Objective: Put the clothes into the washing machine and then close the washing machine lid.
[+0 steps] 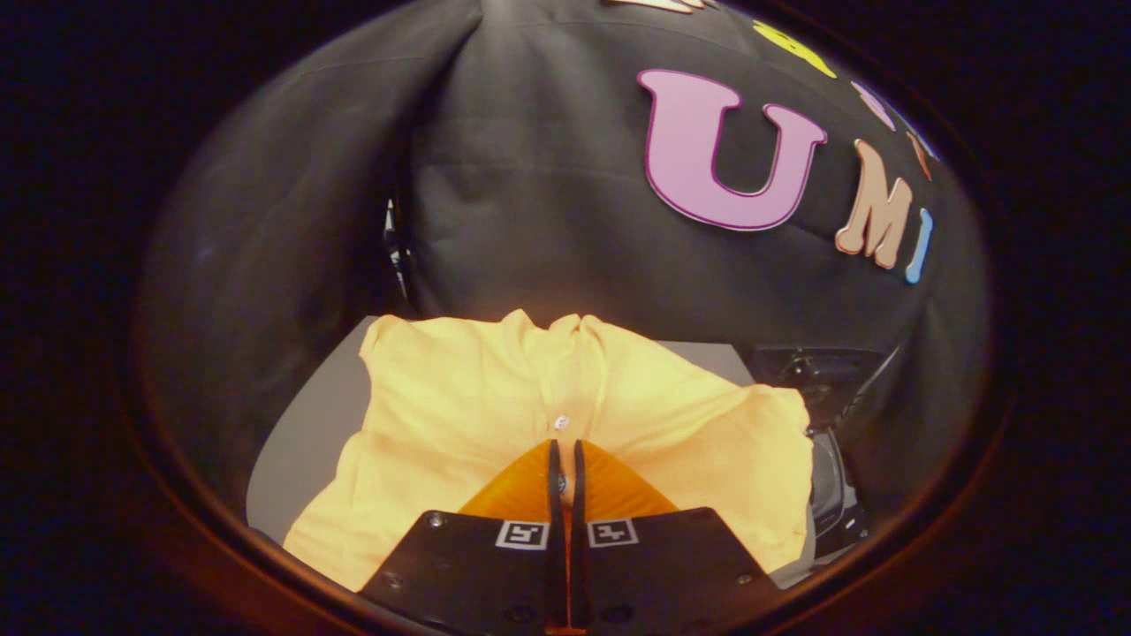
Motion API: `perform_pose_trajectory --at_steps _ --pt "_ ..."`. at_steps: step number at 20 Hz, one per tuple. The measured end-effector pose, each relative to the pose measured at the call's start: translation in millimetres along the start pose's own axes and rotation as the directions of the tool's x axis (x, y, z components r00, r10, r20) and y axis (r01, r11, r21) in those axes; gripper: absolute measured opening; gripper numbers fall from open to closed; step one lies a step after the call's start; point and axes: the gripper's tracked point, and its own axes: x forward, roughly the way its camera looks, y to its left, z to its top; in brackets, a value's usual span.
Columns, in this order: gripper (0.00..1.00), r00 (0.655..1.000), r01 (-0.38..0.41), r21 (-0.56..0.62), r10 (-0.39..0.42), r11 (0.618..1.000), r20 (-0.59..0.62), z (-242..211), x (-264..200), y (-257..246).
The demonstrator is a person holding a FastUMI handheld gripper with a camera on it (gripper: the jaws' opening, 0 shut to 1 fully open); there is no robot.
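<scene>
A yellow button-up shirt (459,415) lies spread on a grey table (305,442), collar away from me and front placket running toward the fingers. My gripper (565,449) is down over the placket, just below a white button (560,422). Its two fingers stand almost together, with a thin strip of the shirt's fabric pinched in the narrow slit between them. To the right of the shirt, past the table's edge, stands a dark appliance with a glossy rim (826,477), probably the washing machine; most of it is hidden in shadow.
The black cloth wall (530,177) hangs close behind the table and curves round on the left. A thin metal stand or cable (395,252) shows at a fold in the cloth beyond the table's far left corner. Bare grey tabletop lies left of the shirt.
</scene>
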Motion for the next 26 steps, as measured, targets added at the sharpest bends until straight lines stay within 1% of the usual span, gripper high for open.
perform_pose_trajectory --at_steps 3,5,6,9,10,12,14,18,21,22,24,26 --pt "0.02 0.993 0.005 0.039 -0.01 0.999 0.115 14 -17 -24" --pt "0.02 0.975 0.033 0.118 -0.058 0.992 0.215 33 -38 -50" --pt "0.01 0.968 0.049 0.137 -0.081 0.989 0.239 37 -51 -63" --pt "0.02 0.961 0.087 0.097 -0.109 0.991 0.254 62 -85 -124" --pt "0.01 0.954 0.108 0.1 -0.132 0.989 0.269 69 -96 -141" --pt "0.01 0.937 0.17 0.113 -0.196 0.979 0.29 76 -122 -183" --pt "0.01 0.917 0.214 0.141 -0.249 0.966 0.311 83 -144 -220" --pt "0.01 0.871 0.307 0.168 -0.348 0.937 0.347 94 -185 -277" --pt "0.01 0.854 0.326 0.172 -0.368 0.93 0.369 90 -201 -309" --pt "0.01 0.851 0.319 0.17 -0.36 0.933 0.381 89 -203 -316" --pt "0.01 0.841 0.333 0.157 -0.368 0.93 0.396 83 -201 -330" --pt "0.01 0.847 0.33 0.133 -0.356 0.934 0.396 70 -195 -338"
